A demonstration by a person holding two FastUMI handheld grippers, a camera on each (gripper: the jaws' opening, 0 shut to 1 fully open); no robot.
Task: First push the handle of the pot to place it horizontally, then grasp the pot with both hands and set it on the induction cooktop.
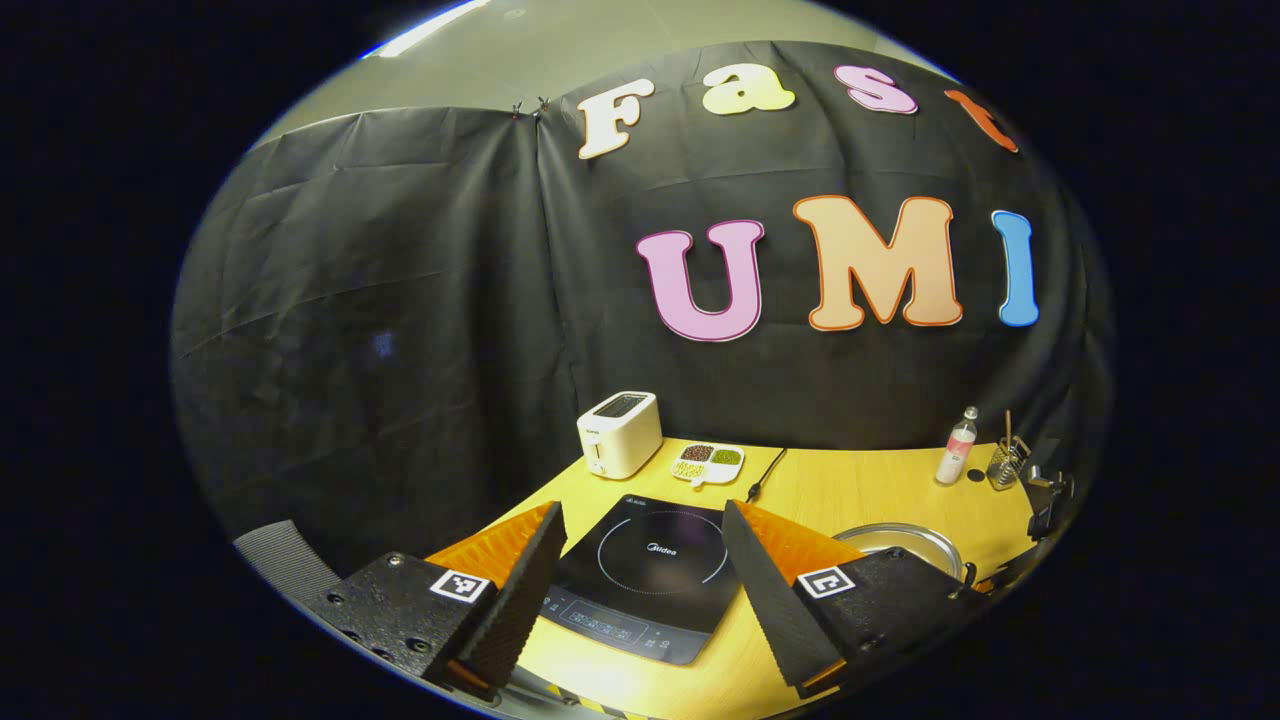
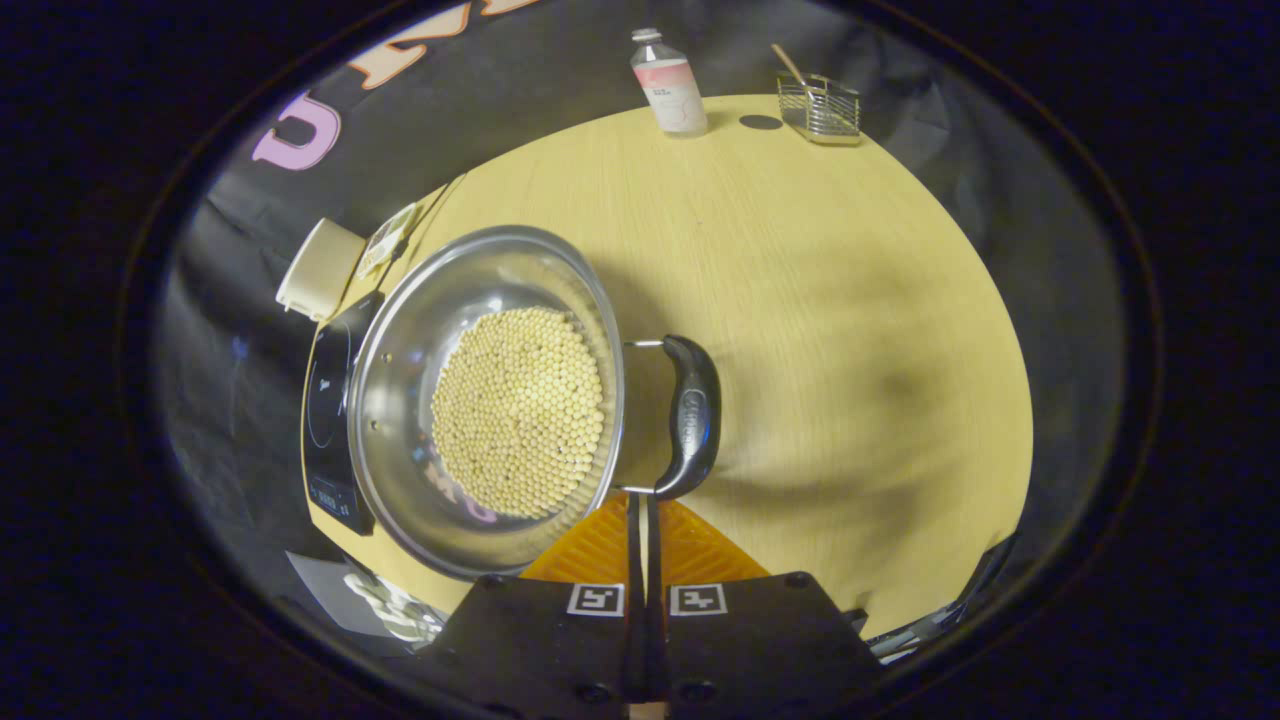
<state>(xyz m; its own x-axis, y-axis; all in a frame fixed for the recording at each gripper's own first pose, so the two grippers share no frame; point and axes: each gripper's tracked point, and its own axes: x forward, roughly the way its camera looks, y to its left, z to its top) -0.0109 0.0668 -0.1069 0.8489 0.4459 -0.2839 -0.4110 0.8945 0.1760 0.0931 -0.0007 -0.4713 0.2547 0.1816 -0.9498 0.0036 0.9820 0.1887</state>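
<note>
While the right tool [image 2: 645, 520] has its fingers closed together, gripping nothing, its tips sit at the near end of the pot handle [image 2: 690, 415], so I judge the pushing step is in hand. Pot [image 2: 480, 400], holding pale beads, rests on the worktop [image 2: 850, 300] just beside the induction cooktop [image 1: 640, 575]. Handle's long axis runs along the rim. Left tool [image 1: 640, 590] hangs wide open and empty, facing the cooktop. Next: nudge handle, then grasp both sides.

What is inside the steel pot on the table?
The pot holds a round heap of small pale beads or beans, seen in the right gripper view. They cover the middle of the bottom, so what lies under them is hidden.
</note>
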